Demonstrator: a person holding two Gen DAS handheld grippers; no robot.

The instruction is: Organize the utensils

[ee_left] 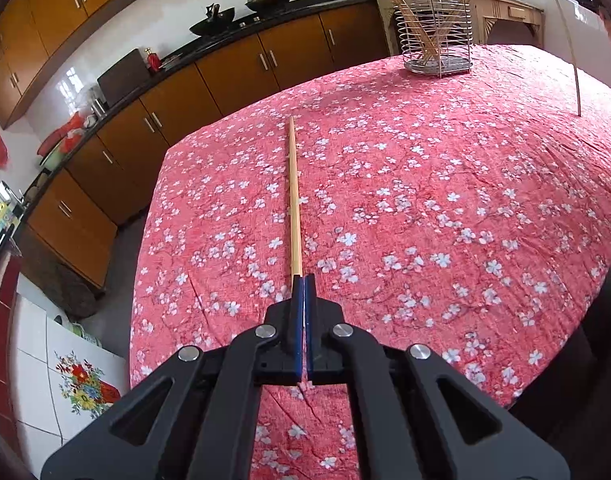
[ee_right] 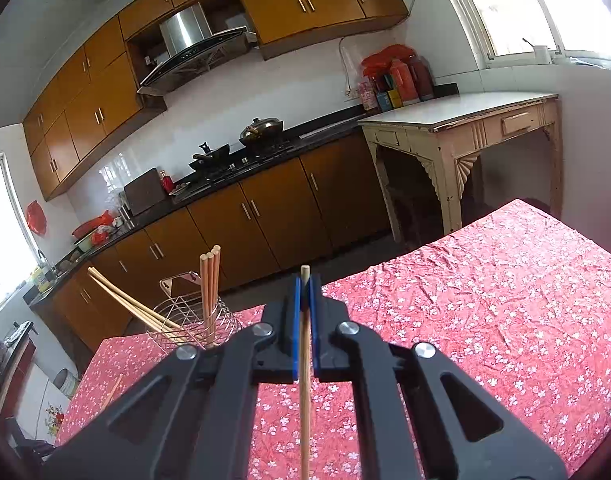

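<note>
A bamboo chopstick (ee_left: 294, 200) lies on the red flowered tablecloth (ee_left: 445, 200), pointing away from me. My left gripper (ee_left: 304, 278) is shut on its near end, low over the cloth. My right gripper (ee_right: 304, 280) is shut on a second chopstick (ee_right: 304, 392), which stands nearly upright between the blue pads, its round top just above the fingertips. That same chopstick (ee_left: 573, 80) shows at the right in the left wrist view, hanging with its lower tip just above the cloth. A wire utensil holder (ee_left: 437, 32) with several chopsticks stands at the table's far edge; in the right wrist view the holder (ee_right: 193, 316) sits left of my right gripper.
Brown kitchen cabinets (ee_left: 233, 76) and a dark counter with two woks (ee_right: 261, 130) run beyond the table. A pale side table (ee_right: 465, 120) stands at the right by the window. The tablecloth (ee_right: 485, 280) is wrinkled.
</note>
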